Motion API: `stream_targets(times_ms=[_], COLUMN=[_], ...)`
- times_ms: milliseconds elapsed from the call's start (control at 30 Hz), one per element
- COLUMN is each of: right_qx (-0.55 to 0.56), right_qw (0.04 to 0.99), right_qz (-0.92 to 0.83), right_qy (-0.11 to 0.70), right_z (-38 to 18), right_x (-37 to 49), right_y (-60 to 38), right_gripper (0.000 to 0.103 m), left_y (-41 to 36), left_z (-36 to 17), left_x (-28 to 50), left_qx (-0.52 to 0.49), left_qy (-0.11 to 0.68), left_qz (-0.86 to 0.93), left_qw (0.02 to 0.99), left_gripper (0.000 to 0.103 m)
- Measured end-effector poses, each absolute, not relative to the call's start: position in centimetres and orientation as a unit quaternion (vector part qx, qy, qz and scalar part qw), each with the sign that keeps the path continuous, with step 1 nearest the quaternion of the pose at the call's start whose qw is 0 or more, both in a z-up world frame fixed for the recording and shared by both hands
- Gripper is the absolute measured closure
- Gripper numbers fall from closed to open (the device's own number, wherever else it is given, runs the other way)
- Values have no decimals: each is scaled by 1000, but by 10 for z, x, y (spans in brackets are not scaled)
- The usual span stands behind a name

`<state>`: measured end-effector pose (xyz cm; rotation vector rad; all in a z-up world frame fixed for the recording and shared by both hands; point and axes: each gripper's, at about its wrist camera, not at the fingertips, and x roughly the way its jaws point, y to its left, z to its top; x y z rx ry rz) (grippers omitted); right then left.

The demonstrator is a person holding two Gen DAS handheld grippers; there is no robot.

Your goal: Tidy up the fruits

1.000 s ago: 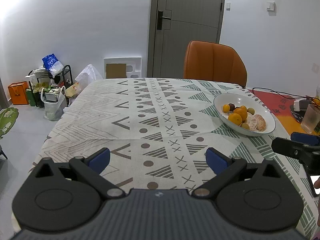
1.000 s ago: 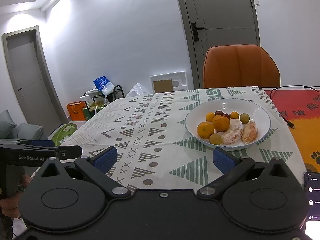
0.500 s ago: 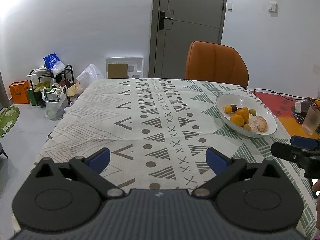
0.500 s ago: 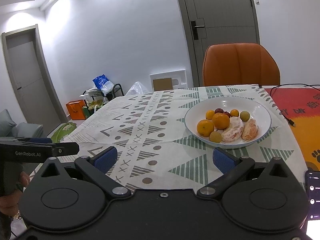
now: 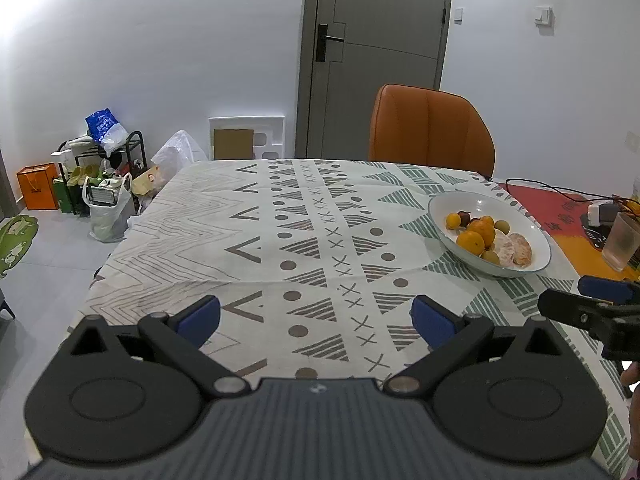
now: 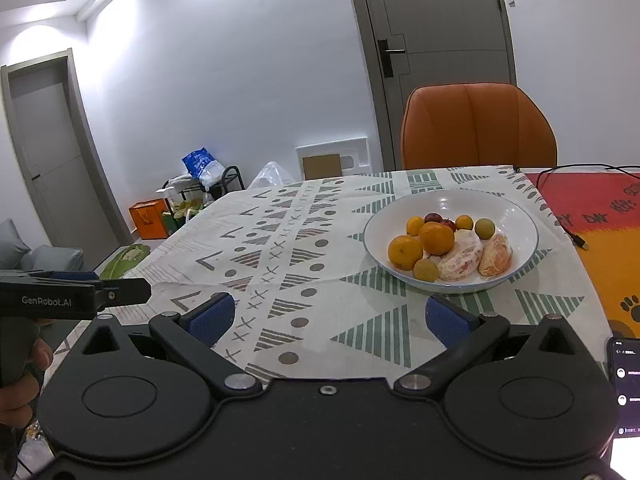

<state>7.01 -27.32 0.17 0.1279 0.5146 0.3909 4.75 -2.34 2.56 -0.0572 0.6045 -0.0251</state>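
My left tool (image 5: 316,316) and right tool (image 6: 328,318) both hang released over the desk (image 5: 256,240), blue pads wide apart and gripping nothing. The white bowl (image 6: 516,216) of fruits (image 6: 438,238) (oranges, small green and dark ones, peeled segments) sits on the patterned tablecloth (image 6: 288,248) at 1 o'clock from my right tool and 2 o'clock from my left. Room: orange chair (image 5: 430,132) at 12 behind the desk, grey door (image 5: 380,52) beyond it, cluttered rack with bags (image 5: 100,176) at 10, red-orange mat (image 6: 600,216) at 3.
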Motion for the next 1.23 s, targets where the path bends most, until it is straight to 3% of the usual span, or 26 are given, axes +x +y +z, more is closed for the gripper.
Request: stream_targets(times_ms=[1233], right_qx=[67], right_qw=[945], right_qz=[189], right_qy=[260], right_z=[-6], right_x=[76], right_y=[-275], right_gripper=[0], left_y=[-23], left_z=[21], left_x=[53], left_qx=[-29], left_qy=[303], left_qz=[-14], left_qw=[952], left_gripper=[2])
